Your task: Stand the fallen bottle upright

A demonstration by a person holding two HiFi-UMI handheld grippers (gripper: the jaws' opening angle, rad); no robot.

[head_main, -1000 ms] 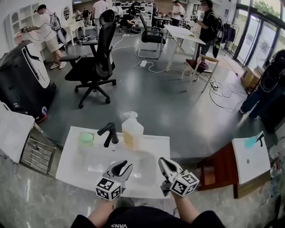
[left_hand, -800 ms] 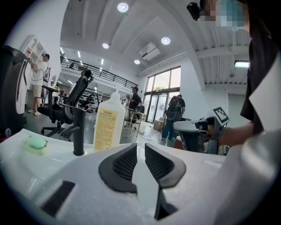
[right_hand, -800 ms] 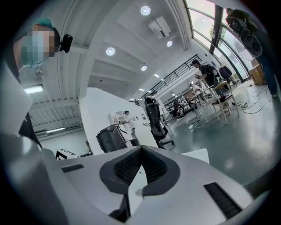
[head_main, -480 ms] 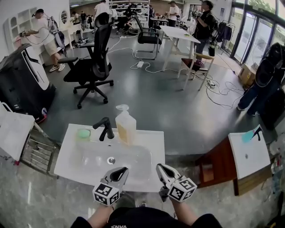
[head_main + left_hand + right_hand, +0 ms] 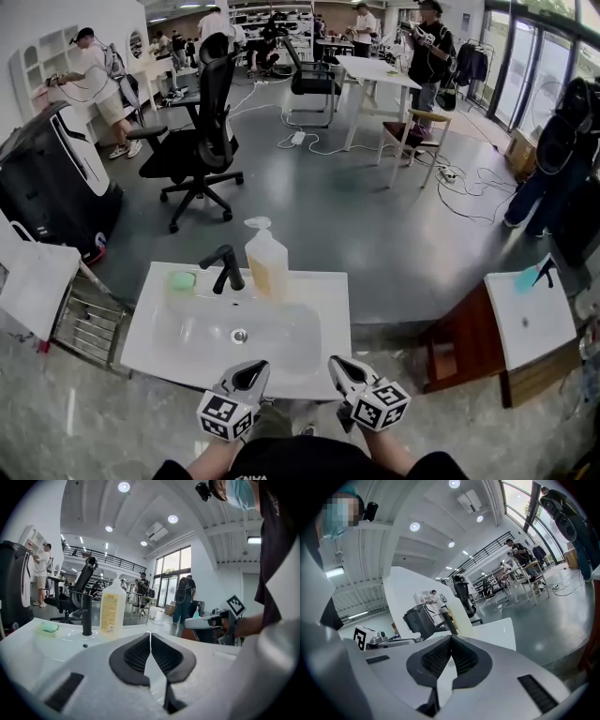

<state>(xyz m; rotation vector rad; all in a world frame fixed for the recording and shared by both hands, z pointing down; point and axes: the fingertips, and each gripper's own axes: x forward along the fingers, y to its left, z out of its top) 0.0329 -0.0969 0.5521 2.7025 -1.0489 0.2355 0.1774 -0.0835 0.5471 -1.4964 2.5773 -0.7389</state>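
Bottle stood upright on counter by faucet, task looked done; L tongs & R tongs both closed tight, empty

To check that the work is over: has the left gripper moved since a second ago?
Yes. The left gripper, shut and empty, has drawn back toward the person: from over the basin of the sink to its front rim.

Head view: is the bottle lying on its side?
No, the bottle stands upright on the back rim of the sink, just right of the faucet, with its pump on top.
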